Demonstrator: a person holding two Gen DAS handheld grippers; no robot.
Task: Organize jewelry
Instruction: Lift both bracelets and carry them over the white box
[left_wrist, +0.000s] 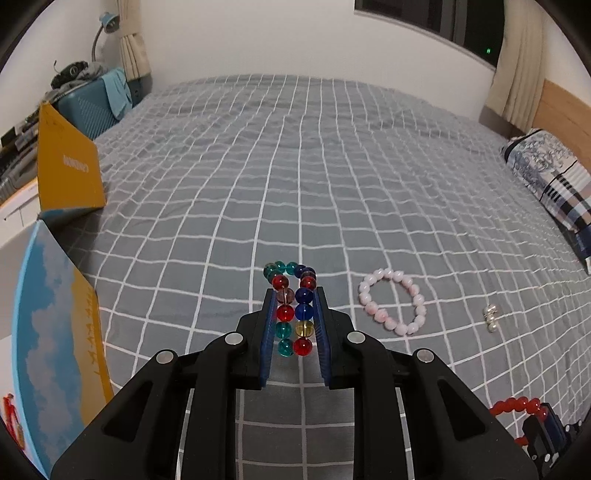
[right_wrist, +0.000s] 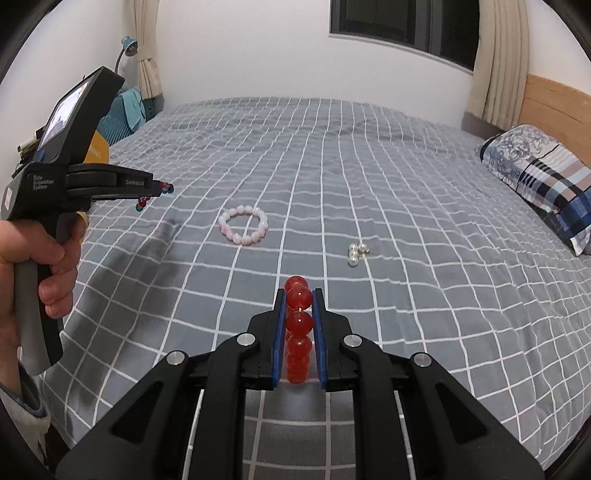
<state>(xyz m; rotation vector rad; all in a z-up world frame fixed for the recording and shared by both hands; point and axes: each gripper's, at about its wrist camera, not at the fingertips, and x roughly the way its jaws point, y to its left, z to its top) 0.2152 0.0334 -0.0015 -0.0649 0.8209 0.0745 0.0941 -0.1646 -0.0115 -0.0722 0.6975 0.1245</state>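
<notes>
My left gripper (left_wrist: 294, 291) is shut on a multicoloured bead bracelet (left_wrist: 295, 314), squeezed flat between the blue pads above the bed. It also shows from the side in the right wrist view (right_wrist: 157, 188), beads dangling from its tips. My right gripper (right_wrist: 299, 291) is shut on a red bead bracelet (right_wrist: 298, 325), also seen in the left wrist view (left_wrist: 517, 406). A pink bead bracelet (left_wrist: 392, 301) (right_wrist: 243, 225) lies flat on the bedspread. A small cluster of silver pearl earrings (left_wrist: 490, 316) (right_wrist: 355, 253) lies to its right.
The grey checked bedspread (left_wrist: 295, 166) covers the bed. An open box with a yellow lid (left_wrist: 66, 173) and a blue-and-yellow wall (left_wrist: 55, 332) stands at the bed's left edge. A patterned pillow (right_wrist: 543, 177) lies at the right by the wooden headboard.
</notes>
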